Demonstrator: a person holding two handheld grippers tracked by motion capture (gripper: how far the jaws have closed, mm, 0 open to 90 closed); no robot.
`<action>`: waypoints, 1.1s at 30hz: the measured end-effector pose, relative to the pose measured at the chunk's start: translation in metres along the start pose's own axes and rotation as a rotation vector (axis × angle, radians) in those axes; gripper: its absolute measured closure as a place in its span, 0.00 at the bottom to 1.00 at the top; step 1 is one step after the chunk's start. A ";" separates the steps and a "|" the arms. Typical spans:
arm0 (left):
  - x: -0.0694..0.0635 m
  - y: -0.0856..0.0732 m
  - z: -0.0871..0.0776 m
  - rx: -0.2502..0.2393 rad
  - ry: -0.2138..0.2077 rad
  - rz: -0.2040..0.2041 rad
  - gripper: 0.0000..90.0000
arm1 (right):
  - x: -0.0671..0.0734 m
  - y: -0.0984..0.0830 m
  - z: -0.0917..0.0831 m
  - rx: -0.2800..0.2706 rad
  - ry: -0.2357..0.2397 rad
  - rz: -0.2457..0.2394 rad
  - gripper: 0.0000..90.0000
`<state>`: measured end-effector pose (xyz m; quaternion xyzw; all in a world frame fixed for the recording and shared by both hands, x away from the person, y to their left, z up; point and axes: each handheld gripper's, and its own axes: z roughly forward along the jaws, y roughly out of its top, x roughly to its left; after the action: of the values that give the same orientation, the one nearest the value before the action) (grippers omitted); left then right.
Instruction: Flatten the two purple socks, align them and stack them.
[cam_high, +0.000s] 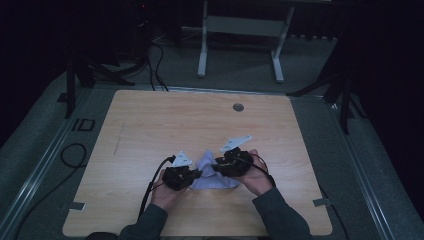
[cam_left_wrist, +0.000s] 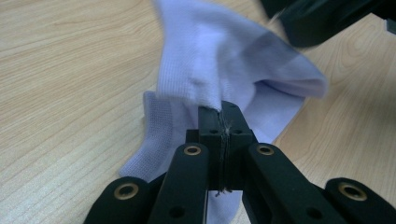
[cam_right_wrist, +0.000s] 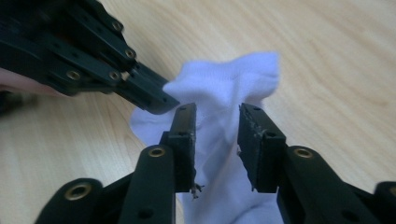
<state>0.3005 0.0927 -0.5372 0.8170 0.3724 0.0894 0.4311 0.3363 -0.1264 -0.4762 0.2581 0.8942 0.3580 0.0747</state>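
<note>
A white sock (cam_high: 214, 175) lies crumpled on the wooden table (cam_high: 150, 130), between my two grippers near the front edge. In the left gripper view my left gripper (cam_left_wrist: 225, 111) is shut on a fold of the sock (cam_left_wrist: 219, 56), with the fabric pinched between its pads and lifted a little. The right gripper (cam_left_wrist: 322, 18) shows blurred at that view's top right. In the right gripper view my right gripper (cam_right_wrist: 217, 114) stands open around the sock (cam_right_wrist: 233, 79); cloth runs between the jaws and the pads do not press on it. The left gripper (cam_right_wrist: 154, 100) holds the sock's near edge just left of them.
A round cable hole (cam_high: 238, 107) sits in the table's far middle. Behind the table stands a white desk frame (cam_high: 240, 30). Black cables (cam_high: 72, 155) lie on the floor at the left. Bare wood stretches to both sides of the hands.
</note>
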 end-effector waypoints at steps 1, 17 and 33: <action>0.000 0.000 0.000 0.000 0.000 0.000 0.99 | 0.000 0.000 0.000 0.000 0.000 0.000 0.74; 0.000 -0.001 -0.003 0.006 0.000 -0.009 0.99 | -0.031 -0.052 0.013 0.203 -0.084 0.148 0.82; 0.005 -0.005 -0.012 0.014 -0.001 -0.025 0.99 | -0.026 -0.045 -0.003 0.123 -0.102 0.142 0.99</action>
<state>0.2955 0.1057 -0.5342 0.8153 0.3831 0.0810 0.4265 0.3394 -0.1695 -0.5060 0.3429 0.8890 0.2932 0.0782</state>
